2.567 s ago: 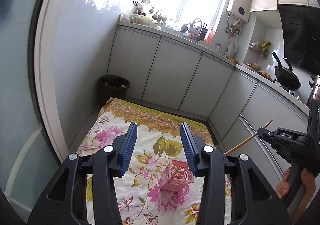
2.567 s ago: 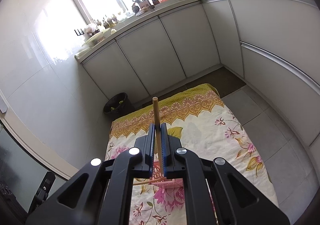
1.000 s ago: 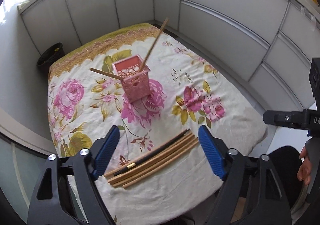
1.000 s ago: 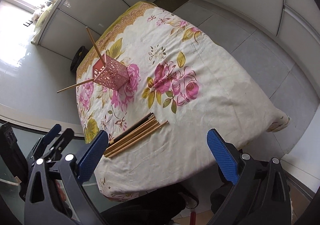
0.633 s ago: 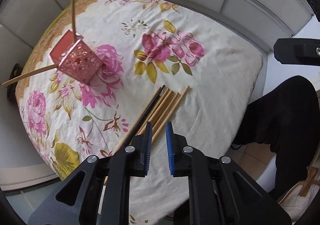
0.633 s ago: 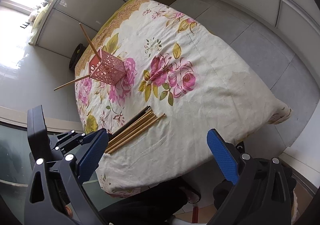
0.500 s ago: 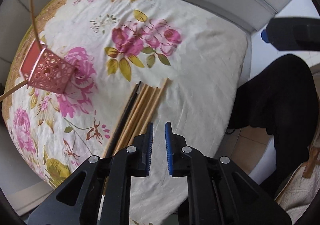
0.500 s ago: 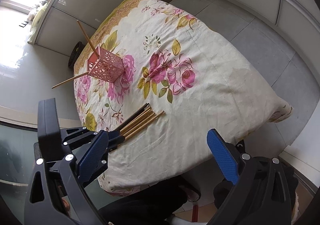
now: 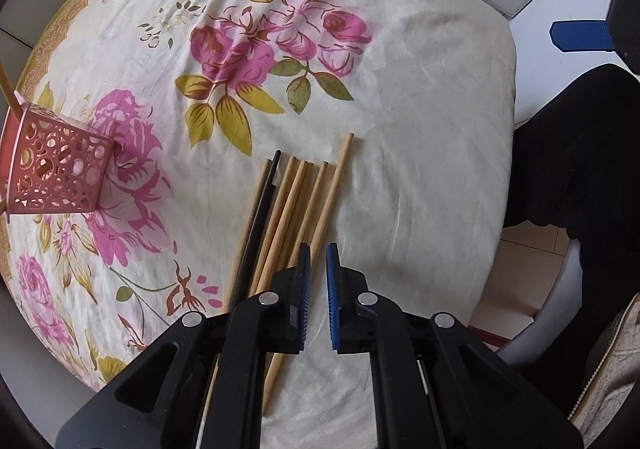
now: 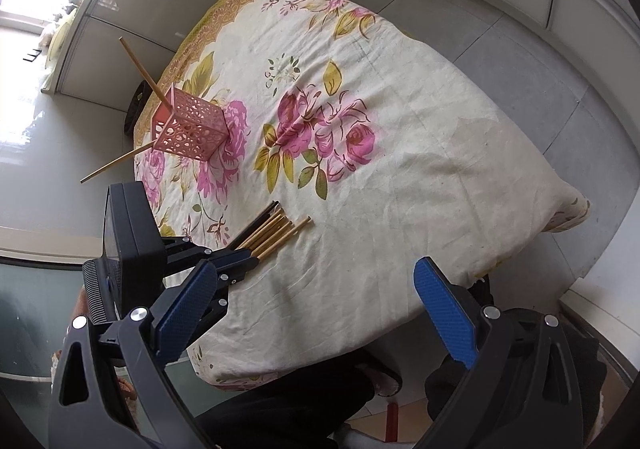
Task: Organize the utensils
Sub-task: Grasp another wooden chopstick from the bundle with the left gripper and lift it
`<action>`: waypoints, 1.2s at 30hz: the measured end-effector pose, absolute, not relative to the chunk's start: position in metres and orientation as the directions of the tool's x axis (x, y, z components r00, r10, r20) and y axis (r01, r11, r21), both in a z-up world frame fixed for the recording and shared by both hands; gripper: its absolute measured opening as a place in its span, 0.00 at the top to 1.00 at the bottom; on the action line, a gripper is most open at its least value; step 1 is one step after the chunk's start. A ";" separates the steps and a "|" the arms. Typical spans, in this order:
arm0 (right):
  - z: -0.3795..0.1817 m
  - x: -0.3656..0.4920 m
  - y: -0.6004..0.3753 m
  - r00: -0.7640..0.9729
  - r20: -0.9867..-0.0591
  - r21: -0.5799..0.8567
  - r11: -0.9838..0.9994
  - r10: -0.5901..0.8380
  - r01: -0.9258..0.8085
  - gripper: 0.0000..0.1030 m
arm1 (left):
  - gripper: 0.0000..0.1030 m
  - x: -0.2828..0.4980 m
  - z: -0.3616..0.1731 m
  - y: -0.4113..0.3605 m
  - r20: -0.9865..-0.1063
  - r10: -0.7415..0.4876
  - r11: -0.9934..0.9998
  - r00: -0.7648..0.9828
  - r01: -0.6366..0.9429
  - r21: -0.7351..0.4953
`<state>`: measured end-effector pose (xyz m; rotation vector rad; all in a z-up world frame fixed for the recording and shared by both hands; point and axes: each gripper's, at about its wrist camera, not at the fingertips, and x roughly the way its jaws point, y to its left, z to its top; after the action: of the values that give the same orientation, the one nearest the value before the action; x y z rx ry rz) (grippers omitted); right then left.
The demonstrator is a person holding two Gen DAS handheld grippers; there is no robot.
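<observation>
left tool [image 9: 316, 281] pressed together, pinching outermost chopstick [image 9: 334, 185] of bundle [image 9: 288, 209] on desk [image 9: 420, 169]. right tool [image 10: 316, 309] spread, empty. pick-up step. next: lift, carry to pink holder [image 10: 192, 129] far ahead-left, drop in upright.

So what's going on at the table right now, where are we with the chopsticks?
A person is sorting chopsticks into the pink holder, which already has two sticking out. The left gripper is down at the near end of the chopstick row on the floral cloth, its jaws nearly together around the rightmost wooden one; whether it is actually pinched I cannot tell. The right gripper is open and empty above the table's near edge.
</observation>
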<state>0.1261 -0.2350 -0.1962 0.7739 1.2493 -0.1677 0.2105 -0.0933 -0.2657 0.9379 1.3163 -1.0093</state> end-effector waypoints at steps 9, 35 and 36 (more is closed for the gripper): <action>-0.204 0.129 -0.242 0.330 -0.899 0.429 0.732 0.288 0.530 0.07 | 0.94 0.217 -0.288 -0.108 -1.000 -0.012 0.274 0.004 0.962 0.000; -0.206 0.126 -0.241 0.305 -0.904 0.423 0.719 0.299 0.551 0.07 | 0.77 0.225 -0.277 -0.099 -0.998 -0.053 0.315 -0.033 0.948 -0.048; -0.205 0.126 -0.240 0.304 -0.904 0.425 0.720 0.302 0.548 0.07 | 0.80 0.227 -0.279 -0.100 -0.998 -0.043 0.313 -0.037 0.948 -0.049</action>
<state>0.1262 -0.2399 -0.2054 0.8045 1.2895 -0.1890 0.2270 -0.0995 -0.2795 0.9239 1.3482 -1.0183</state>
